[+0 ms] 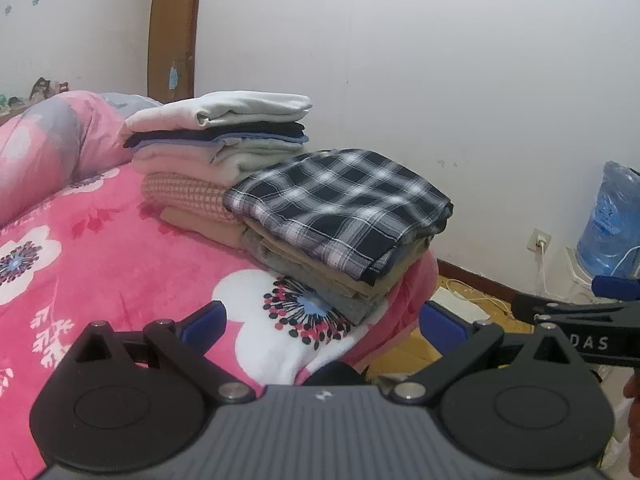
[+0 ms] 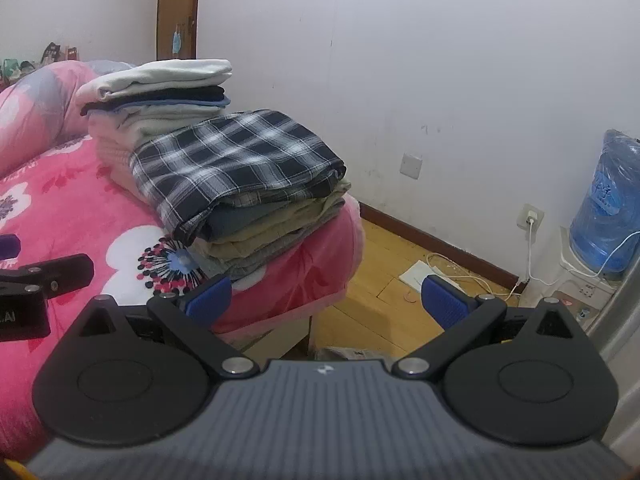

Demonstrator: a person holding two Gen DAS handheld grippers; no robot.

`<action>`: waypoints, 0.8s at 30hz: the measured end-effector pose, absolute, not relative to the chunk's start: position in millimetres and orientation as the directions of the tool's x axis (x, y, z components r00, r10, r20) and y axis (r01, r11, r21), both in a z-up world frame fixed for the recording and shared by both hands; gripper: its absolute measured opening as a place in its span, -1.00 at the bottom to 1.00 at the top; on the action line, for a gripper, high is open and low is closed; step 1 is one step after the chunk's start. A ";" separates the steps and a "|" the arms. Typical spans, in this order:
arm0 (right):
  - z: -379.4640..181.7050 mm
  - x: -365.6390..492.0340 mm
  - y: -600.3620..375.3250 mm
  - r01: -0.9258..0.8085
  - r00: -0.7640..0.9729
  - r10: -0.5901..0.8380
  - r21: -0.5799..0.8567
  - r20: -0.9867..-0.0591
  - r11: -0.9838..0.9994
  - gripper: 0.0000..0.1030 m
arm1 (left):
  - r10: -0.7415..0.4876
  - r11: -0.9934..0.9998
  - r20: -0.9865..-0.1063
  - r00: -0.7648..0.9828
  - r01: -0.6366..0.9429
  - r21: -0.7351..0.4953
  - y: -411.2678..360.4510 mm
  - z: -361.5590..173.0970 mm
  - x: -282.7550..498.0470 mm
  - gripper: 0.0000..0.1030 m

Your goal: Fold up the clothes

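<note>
1. Right now I am holding my left gripper (image 1: 322, 318) low over the pink flowered blanket (image 1: 100, 264), its blue-padded fingers (image 1: 206, 320) spread wide apart and gripping nothing.
2. My right gripper (image 2: 326, 300) is hovering past the bed's corner, at the bottom centre of its own view, with its fingers (image 2: 444, 302) also standing wide open and empty; wooden floor (image 2: 380, 280) is showing between them.
3. Each tool is peeking into the other's camera: the right one is poking in at the right edge of the left view (image 1: 576, 312), and the left one is showing at the left edge of the right view.
4. A folded plaid garment (image 1: 340, 208) is lying on top of the nearer pile of folded clothes (image 1: 332, 276), which is sitting at the corner of the bed, in the middle of both views.
5. A taller stack of folded clothes (image 1: 212, 140) is standing just behind it, touching it, toward the upper left, with a white piece on top.
6. A rolled pink quilt (image 1: 48, 140) is lying at the left edge of the frame, beyond the stacks.
7. A blue water jug (image 2: 608, 216) is standing at the right edge near the white wall, and a charger cable (image 2: 528, 248) is hanging from a wall socket just left of it.
</note>
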State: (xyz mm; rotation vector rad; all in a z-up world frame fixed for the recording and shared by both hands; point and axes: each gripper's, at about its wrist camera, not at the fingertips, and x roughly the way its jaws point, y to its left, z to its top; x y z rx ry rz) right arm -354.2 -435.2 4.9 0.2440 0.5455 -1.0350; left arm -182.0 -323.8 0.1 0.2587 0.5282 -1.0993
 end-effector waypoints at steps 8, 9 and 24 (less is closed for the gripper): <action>-4.3 -347.8 -438.3 0.864 0.390 -0.729 -0.050 -0.563 0.502 0.97 | -0.758 0.450 -0.549 0.352 0.892 -0.050 -329.7 -4.3 -181.8 1.00; -5.6 -347.4 -438.4 0.864 0.388 -0.727 -0.052 -0.566 0.501 0.97 | -0.759 0.447 -0.550 0.349 0.893 -0.051 -330.1 -4.9 -182.0 1.00; -7.3 -343.0 -437.9 0.865 0.370 -0.743 -0.086 -0.557 0.495 0.97 | -0.763 0.464 -0.547 0.345 0.881 -0.091 -327.6 -6.6 -175.5 1.00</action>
